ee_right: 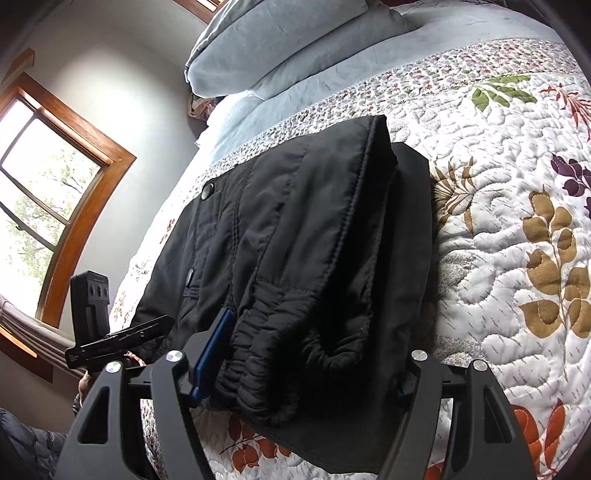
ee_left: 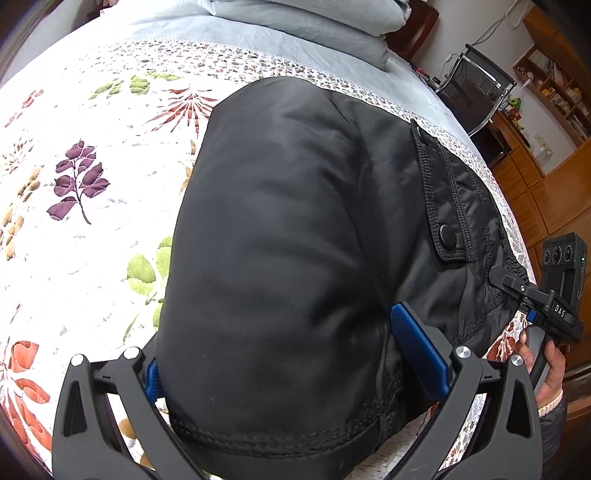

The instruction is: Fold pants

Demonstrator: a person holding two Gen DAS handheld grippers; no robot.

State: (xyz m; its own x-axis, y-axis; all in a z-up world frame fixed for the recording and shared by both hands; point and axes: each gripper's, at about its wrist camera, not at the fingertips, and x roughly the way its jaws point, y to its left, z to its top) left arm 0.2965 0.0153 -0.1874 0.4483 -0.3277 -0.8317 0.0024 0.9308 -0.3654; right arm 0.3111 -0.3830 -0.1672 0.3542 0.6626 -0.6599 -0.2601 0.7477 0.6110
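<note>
The black padded pants [ee_left: 295,221] lie folded into a thick bundle on the floral quilt [ee_left: 92,258]. In the left wrist view my left gripper [ee_left: 275,338] straddles the near end of the bundle. Its left pad is sunk in the cloth and its right blue pad [ee_left: 421,354] lies against the fabric. In the right wrist view my right gripper [ee_right: 317,350] holds the elastic waistband end of the pants [ee_right: 295,258]. Its left pad [ee_right: 214,354] presses the gathered band, and the other pad is hidden behind cloth. Each gripper shows in the other's view: the right gripper [ee_left: 506,291], the left gripper [ee_right: 162,325].
A pale blue duvet and pillows [ee_left: 295,33] are stacked at the head of the bed. Beyond the bed edge stand a black chair [ee_left: 476,92] and wooden cabinets [ee_left: 546,166]. A wood-framed window [ee_right: 48,177] is on the wall. A person's hand [ee_left: 550,369] holds the right gripper's handle.
</note>
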